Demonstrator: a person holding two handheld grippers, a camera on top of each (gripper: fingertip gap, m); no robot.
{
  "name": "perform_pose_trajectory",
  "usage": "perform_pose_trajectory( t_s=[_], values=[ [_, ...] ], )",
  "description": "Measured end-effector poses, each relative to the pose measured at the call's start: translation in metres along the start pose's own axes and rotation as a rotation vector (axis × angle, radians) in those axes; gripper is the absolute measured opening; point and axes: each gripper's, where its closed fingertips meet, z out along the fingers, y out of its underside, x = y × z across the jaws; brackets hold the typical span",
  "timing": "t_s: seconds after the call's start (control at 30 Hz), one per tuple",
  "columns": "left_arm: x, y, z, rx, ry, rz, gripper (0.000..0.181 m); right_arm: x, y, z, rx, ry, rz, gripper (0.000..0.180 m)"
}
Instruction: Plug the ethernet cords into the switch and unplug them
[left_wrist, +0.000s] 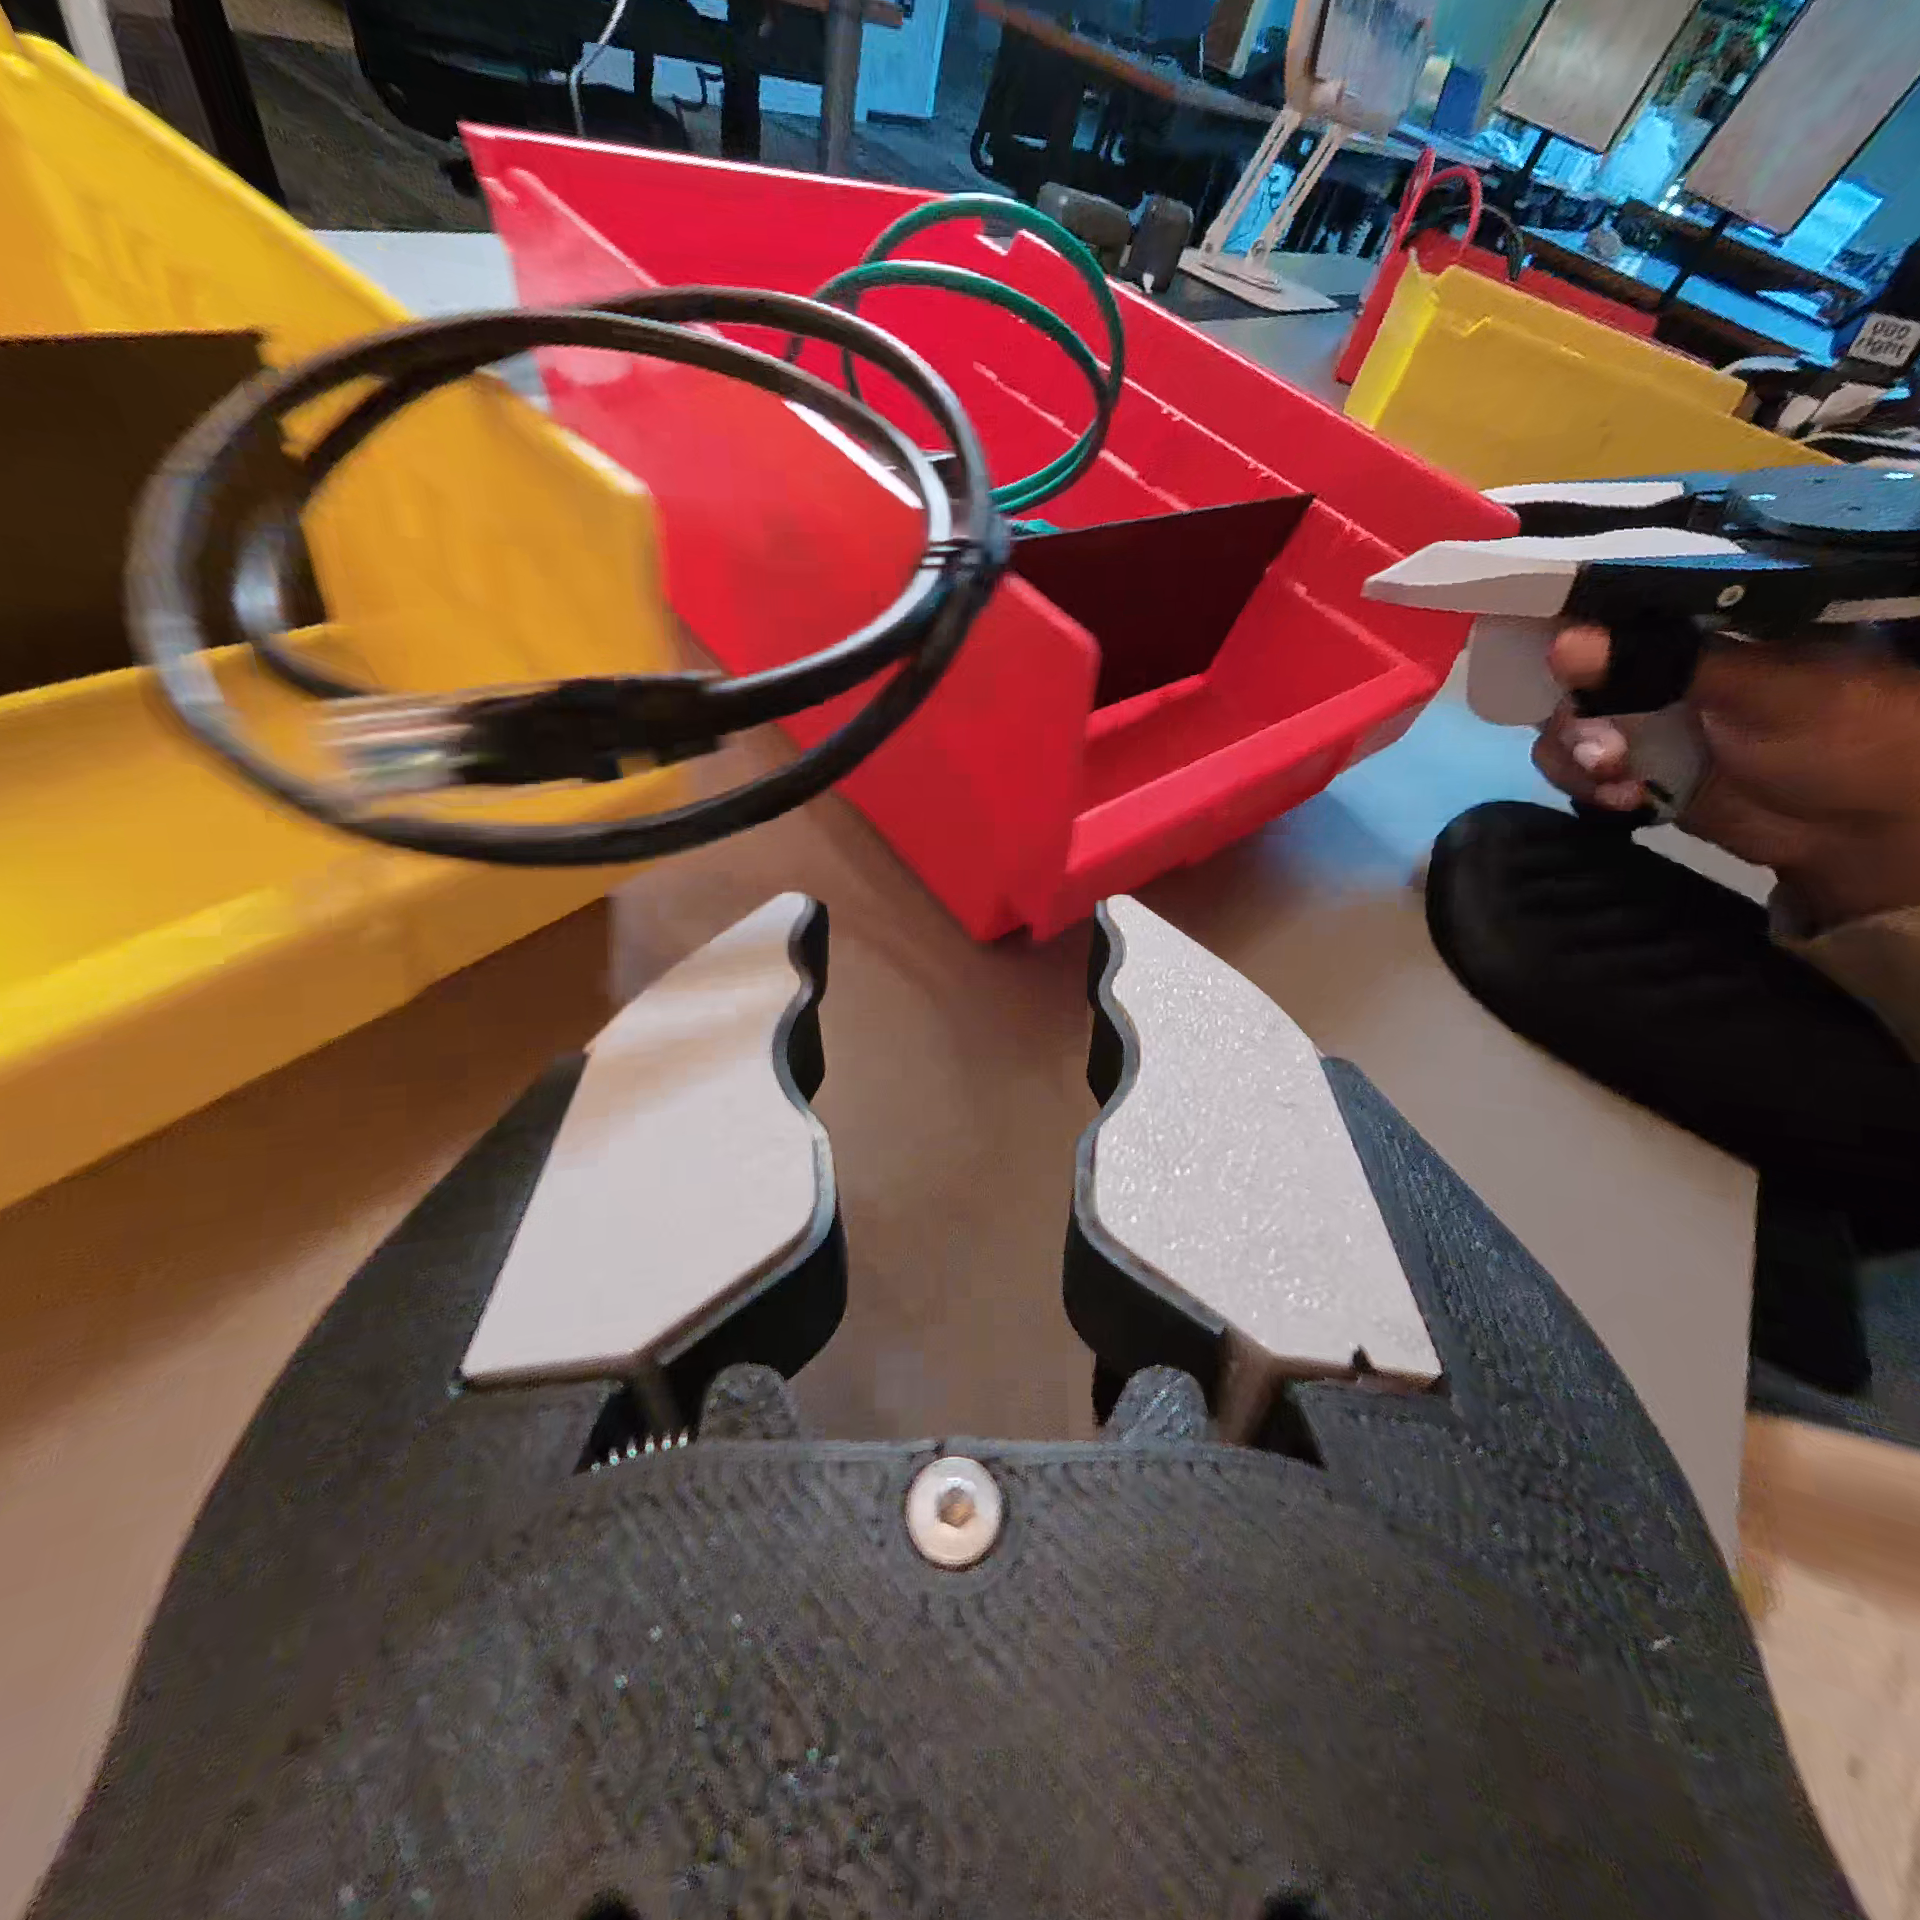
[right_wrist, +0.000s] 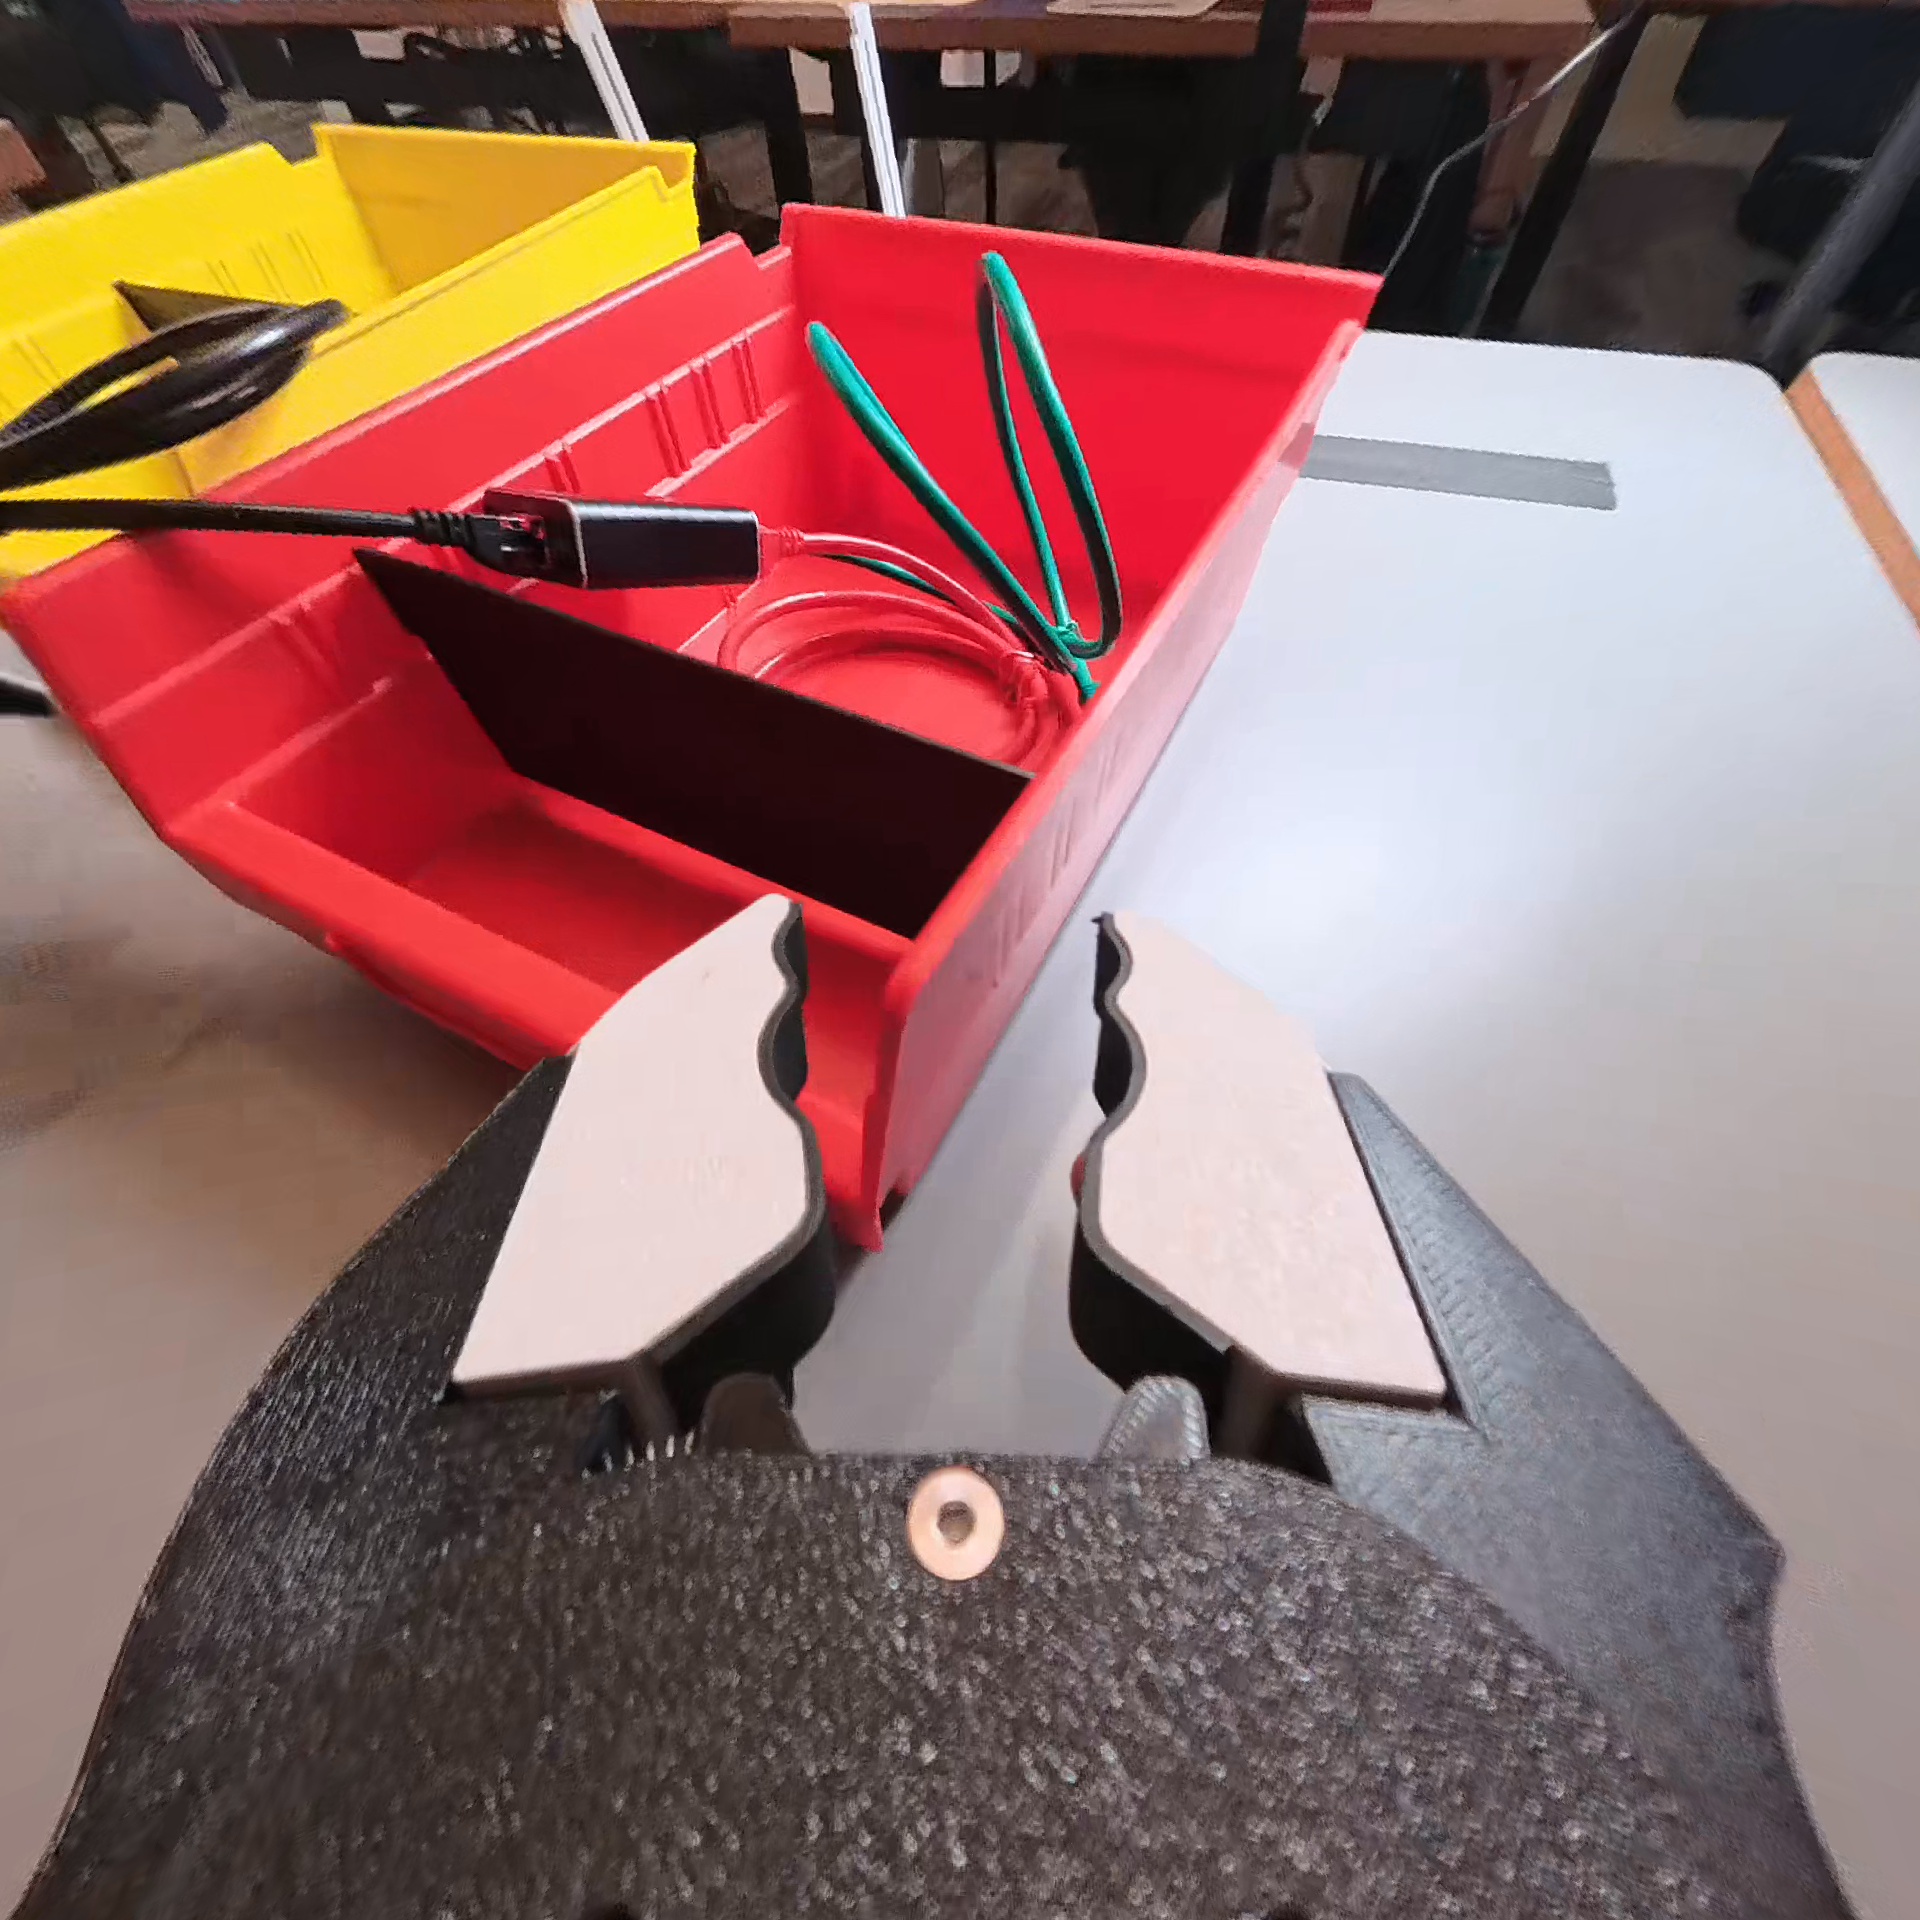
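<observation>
A coiled black ethernet cord (left_wrist: 582, 499) hangs blurred in front of my left gripper (left_wrist: 956, 914), its free plug (left_wrist: 416, 748) pointing left over the yellow bin; I cannot tell what holds it up. In the right wrist view its other end (right_wrist: 208, 516) is plugged into a small grey adapter box (right_wrist: 644, 540) over the red bin (right_wrist: 1143, 343). A thin red cord (right_wrist: 894, 644) runs from the box and coils in the bin beside a green cord (right_wrist: 1039, 447). My left gripper is open and empty. My right gripper (right_wrist: 945, 925) is open and empty at the bin's near right corner.
A black divider (right_wrist: 727, 769) splits the red bin. A yellow bin (left_wrist: 208, 935) stands close on the left, another (left_wrist: 1538, 384) at the back right. The right gripper (left_wrist: 1439, 542) and the hand holding it show right of the red bin. A grey tape strip (right_wrist: 1455, 473) lies on the table (right_wrist: 1507, 831).
</observation>
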Motion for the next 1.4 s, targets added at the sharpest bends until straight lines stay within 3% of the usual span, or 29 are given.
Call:
perform_pose_trajectory(
  t_s=[0.03,0.17,0.3,0.43,0.57,0.7,0.9,1.07,1.23,1.4],
  values=[
    [0.007,0.001,0.015,0.003,-0.003,-0.001,0.049,0.0,0.0,0.004,-0.013,0.009,0.004,0.051],
    [0.014,-0.004,0.062,-0.017,-0.056,0.046,0.044,-0.002,-0.002,0.012,-0.004,0.038,-0.014,0.039],
    [0.0,-0.011,0.08,-0.02,-0.134,0.041,0.035,0.005,-0.005,0.015,0.012,0.085,0.012,0.033],
    [-0.005,-0.017,0.087,0.0,-0.113,-0.038,0.029,0.014,-0.006,0.013,0.025,0.105,0.056,0.019],
    [0.004,-0.018,0.085,-0.01,-0.11,0.019,0.029,0.017,-0.019,-0.001,0.084,0.159,0.006,0.015],
    [0.013,-0.045,0.067,0.07,-0.129,0.095,0.028,0.008,-0.048,-0.02,0.188,0.185,-0.028,0.013],
    [0.012,-0.102,0.016,0.198,-0.187,0.171,0.027,-0.029,-0.113,-0.037,0.317,0.139,-0.094,0.015],
    [-0.02,-0.137,-0.054,0.299,-0.306,0.18,0.026,-0.093,-0.157,-0.018,0.392,0.009,-0.11,0.018],
    [-0.072,-0.145,-0.148,0.377,-0.501,0.168,0.021,-0.19,-0.182,0.016,0.406,-0.185,-0.13,0.023],
    [-0.117,-0.128,-0.244,0.405,-0.707,0.144,0.016,-0.29,-0.185,0.056,0.356,-0.386,-0.104,0.024]
  ],
)
